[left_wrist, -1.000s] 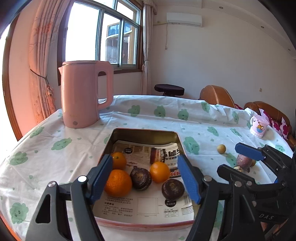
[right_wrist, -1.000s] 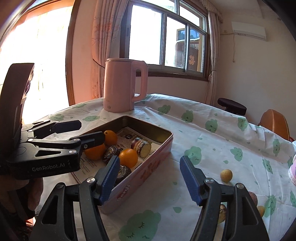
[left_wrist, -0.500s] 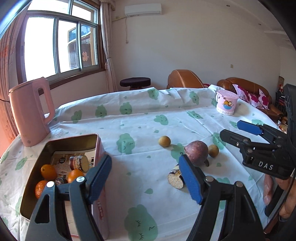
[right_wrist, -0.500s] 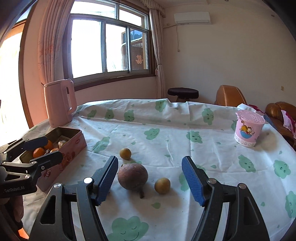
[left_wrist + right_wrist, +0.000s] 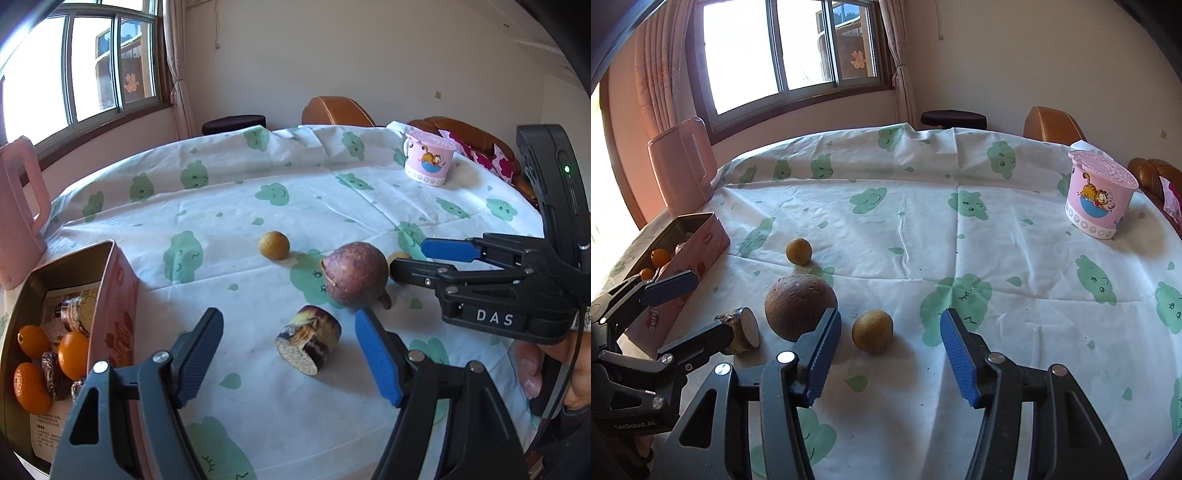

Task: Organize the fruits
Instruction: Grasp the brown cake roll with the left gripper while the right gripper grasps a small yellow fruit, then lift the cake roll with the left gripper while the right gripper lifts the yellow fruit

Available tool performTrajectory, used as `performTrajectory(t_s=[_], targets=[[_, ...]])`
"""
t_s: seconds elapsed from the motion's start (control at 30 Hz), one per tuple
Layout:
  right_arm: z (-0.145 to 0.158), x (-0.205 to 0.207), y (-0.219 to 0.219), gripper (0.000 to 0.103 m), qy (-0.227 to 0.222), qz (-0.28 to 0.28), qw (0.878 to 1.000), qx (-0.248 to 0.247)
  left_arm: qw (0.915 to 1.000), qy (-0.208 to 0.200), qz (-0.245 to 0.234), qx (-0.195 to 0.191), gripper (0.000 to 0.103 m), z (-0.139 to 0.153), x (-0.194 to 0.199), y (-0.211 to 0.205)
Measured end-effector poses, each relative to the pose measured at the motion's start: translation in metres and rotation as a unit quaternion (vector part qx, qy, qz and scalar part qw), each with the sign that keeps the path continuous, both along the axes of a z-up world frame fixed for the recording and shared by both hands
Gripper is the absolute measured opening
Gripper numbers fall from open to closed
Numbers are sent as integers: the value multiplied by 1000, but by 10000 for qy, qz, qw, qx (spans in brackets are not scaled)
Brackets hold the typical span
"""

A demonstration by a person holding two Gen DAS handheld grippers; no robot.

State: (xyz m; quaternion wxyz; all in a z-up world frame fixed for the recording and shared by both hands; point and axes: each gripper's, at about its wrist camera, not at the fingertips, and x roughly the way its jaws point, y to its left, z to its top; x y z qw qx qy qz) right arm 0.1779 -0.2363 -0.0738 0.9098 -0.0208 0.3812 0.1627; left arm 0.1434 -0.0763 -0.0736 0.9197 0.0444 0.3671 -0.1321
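My left gripper (image 5: 290, 343) is open, and a short cut purple piece (image 5: 308, 344) lies on the cloth between its fingers. A large purple fruit (image 5: 354, 274) sits just beyond it. My right gripper (image 5: 888, 345) is open, with a small yellow-brown fruit (image 5: 872, 331) between its fingers; the purple fruit (image 5: 800, 307) is at its left finger. A second small yellow fruit (image 5: 799, 251) lies farther back. The pink tin (image 5: 114, 295) at the left holds oranges (image 5: 73, 354) and dark fruits. The right gripper (image 5: 424, 258) also shows in the left wrist view.
A pink kettle (image 5: 683, 170) stands at the far left behind the tin (image 5: 701, 243). A pink cartoon cup (image 5: 1099, 199) stands at the far right. The table carries a white cloth (image 5: 923, 221) with green clouds. Chairs and a sofa stand beyond it.
Both grippers swung right, away from the tin, and came down close to the loose fruits. The cut piece and small fruit now lie between the open fingers.
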Motion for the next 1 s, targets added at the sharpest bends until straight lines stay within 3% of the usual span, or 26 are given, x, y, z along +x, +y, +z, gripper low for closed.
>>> performTrajectory(t_s=[0.03, 0.17, 0.2, 0.3, 1.0], targets=[[-3, 3, 2, 52, 107, 56, 9999, -22, 9999, 102, -45, -32, 75, -2, 3, 0], [-12, 10, 8, 43, 404, 209, 9989, -107, 9986, 443, -221, -201, 45, -10, 11, 0], [-12, 10, 10, 41, 392, 218, 9989, -148, 9982, 475, -244, -258, 42, -10, 11, 0], [-11, 7, 12, 27, 352, 310, 9987, -181, 9984, 419, -191, -334, 42, -8, 10, 3], [7, -13, 13, 27, -326, 461, 9984, -64, 9972, -339, 399, -529, 42, 11, -7, 25]])
